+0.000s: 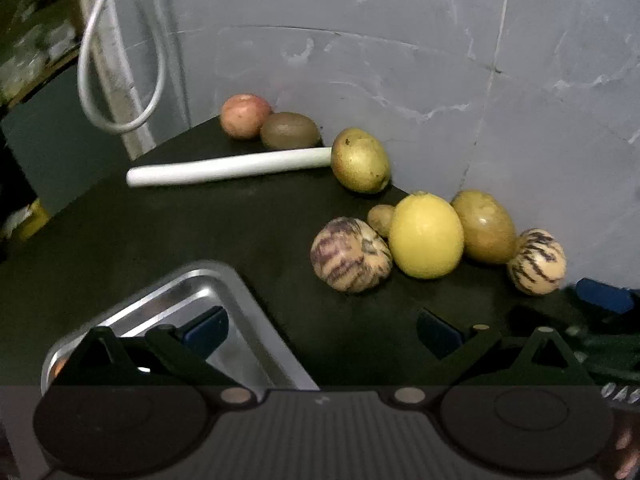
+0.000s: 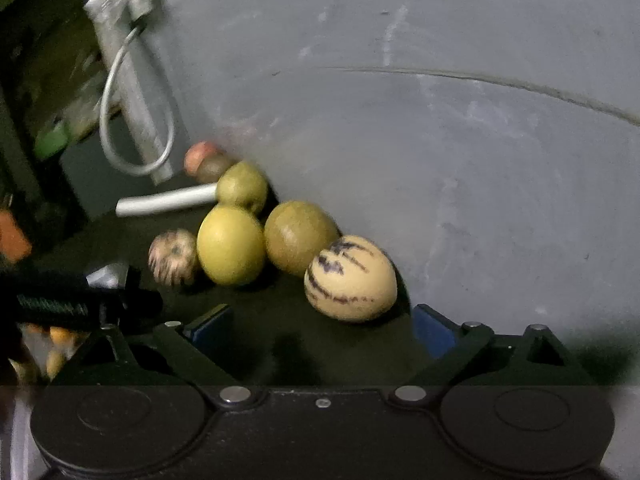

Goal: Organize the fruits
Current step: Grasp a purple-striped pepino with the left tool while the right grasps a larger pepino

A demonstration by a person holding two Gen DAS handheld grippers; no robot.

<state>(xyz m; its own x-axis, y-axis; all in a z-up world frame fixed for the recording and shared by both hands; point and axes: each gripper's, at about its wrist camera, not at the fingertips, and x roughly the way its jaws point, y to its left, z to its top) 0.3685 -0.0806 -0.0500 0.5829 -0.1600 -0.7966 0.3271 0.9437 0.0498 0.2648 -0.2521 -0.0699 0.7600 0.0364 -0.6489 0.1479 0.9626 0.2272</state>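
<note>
1. Our fruits sit bunched along the back edge of the dark bench point(image 1: 200, 240), against the grey wall point(image 1: 440, 60), so nothing rolls off.
2. Our right gripper point(image 2: 320, 328) stands wide, grasping nothing, with the near striped melon point(image 2: 351, 278) just ahead of its jaws; we judge this our next pick.
3. Our left gripper point(image 1: 320, 330) is likewise released and empty, one finger point(image 1: 206, 330) over the metal tray point(image 1: 240, 292) at the bench's near edge, probably where fruit goes.
4. A white tube point(image 1: 228, 168) lies between the kiwi point(image 1: 291, 131) and a yellow-green fruit point(image 1: 360, 160).
</note>
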